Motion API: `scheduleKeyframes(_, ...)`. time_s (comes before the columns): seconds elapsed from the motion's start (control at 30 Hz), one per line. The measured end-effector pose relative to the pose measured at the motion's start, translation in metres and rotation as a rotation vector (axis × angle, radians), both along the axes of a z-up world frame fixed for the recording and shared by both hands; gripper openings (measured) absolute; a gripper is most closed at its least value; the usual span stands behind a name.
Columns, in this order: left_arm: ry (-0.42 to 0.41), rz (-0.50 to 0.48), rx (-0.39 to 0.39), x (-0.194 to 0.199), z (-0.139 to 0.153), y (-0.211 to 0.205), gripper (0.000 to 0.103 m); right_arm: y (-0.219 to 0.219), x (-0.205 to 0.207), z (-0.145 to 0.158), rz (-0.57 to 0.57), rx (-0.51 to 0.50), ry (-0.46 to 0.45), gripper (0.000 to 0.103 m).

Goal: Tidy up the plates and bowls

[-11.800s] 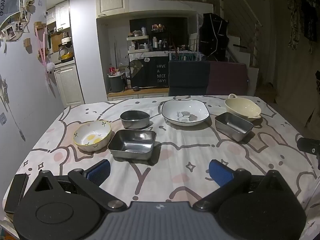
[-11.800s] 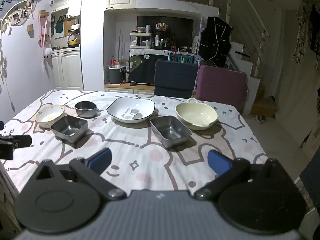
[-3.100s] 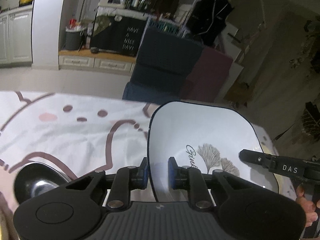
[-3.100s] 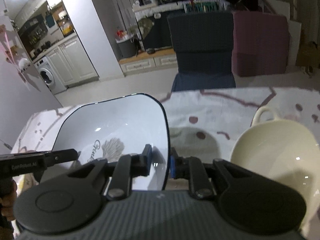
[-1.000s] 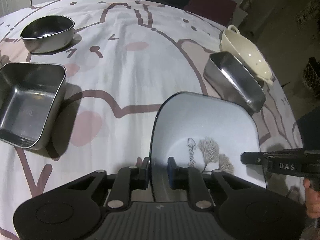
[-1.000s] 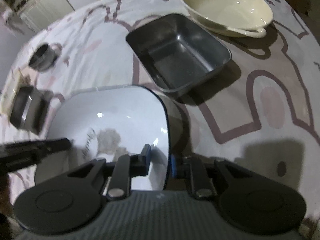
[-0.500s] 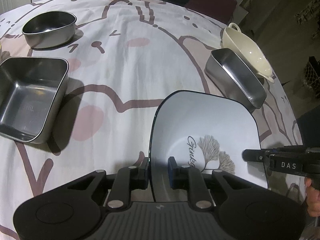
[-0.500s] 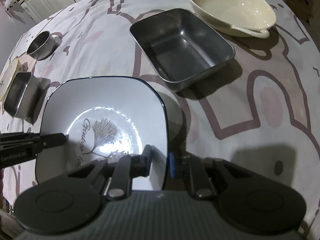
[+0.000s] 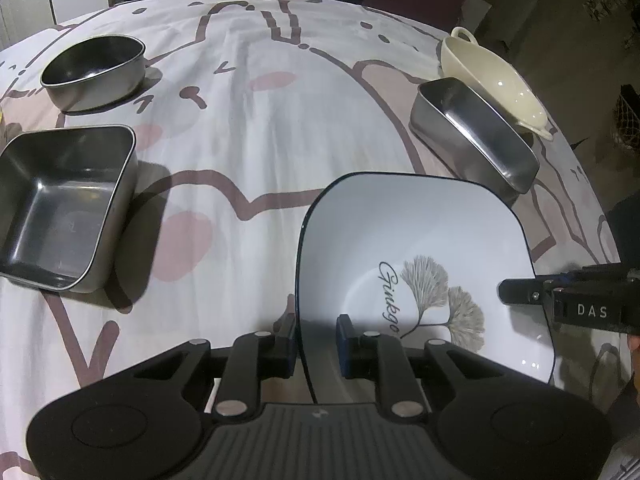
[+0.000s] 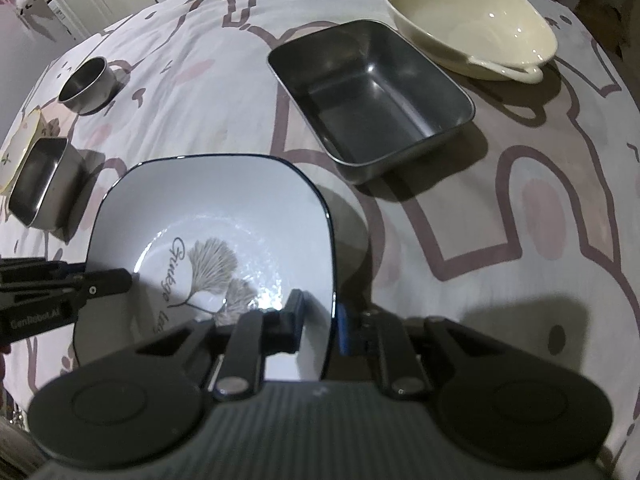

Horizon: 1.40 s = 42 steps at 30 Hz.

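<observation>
A white square plate [image 9: 424, 240] with a dark rim and a ginkgo drawing hangs level between my two grippers, close over the near part of the tablecloth. I cannot tell whether it touches the cloth. My left gripper [image 9: 316, 330] is shut on its left rim. My right gripper [image 10: 320, 314] is shut on the right rim of the plate [image 10: 212, 216]. Each wrist view shows the opposite gripper's fingers [image 9: 520, 292] [image 10: 104, 282] reaching over the far rim.
On the patterned cloth stand a square steel container [image 9: 60, 208], a round steel bowl [image 9: 92, 68], a rectangular steel tin [image 10: 372, 96] and a cream two-handled bowl [image 10: 468, 20]. A flowered bowl [image 10: 16, 148] shows at the far left edge. Bare cloth [image 9: 260, 120] lies mid-table.
Both grippers, open at the start, have shut on the plate and brought it from the back middle of the table toward the front. Over the last second almost nothing has moved.
</observation>
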<state>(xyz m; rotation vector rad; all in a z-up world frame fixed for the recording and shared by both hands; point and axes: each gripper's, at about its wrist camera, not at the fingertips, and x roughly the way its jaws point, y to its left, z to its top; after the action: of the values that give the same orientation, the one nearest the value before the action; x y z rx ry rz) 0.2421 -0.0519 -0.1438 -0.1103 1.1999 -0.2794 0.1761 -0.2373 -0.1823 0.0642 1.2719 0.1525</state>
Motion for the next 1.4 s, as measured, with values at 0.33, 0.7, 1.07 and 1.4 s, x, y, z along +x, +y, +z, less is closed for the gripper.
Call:
scheduleKeyframes(0.33,0.008,-0.014,0.0,-0.004,0.0,-0.001,0.028,0.001,-0.003,0.002,0.003,0.001,-0.003,0.022)
scheduleKeyframes(0.7,-0.035,-0.062,-0.003,-0.016,0.014,-0.007,0.095,0.0,-0.021,0.016,0.047,0.036,-0.044,0.068)
scheduleKeyframes(1.07,-0.26,-0.078,-0.032,-0.011,0.066,-0.022,0.103,-0.031,-0.043,0.072,-0.067,0.026,-0.322,0.103)
scheduleKeyframes(1.4,-0.437,-0.089,-0.077,0.035,0.101,-0.061,0.103,-0.113,0.016,0.076,-0.431,0.156,-0.451,0.103)
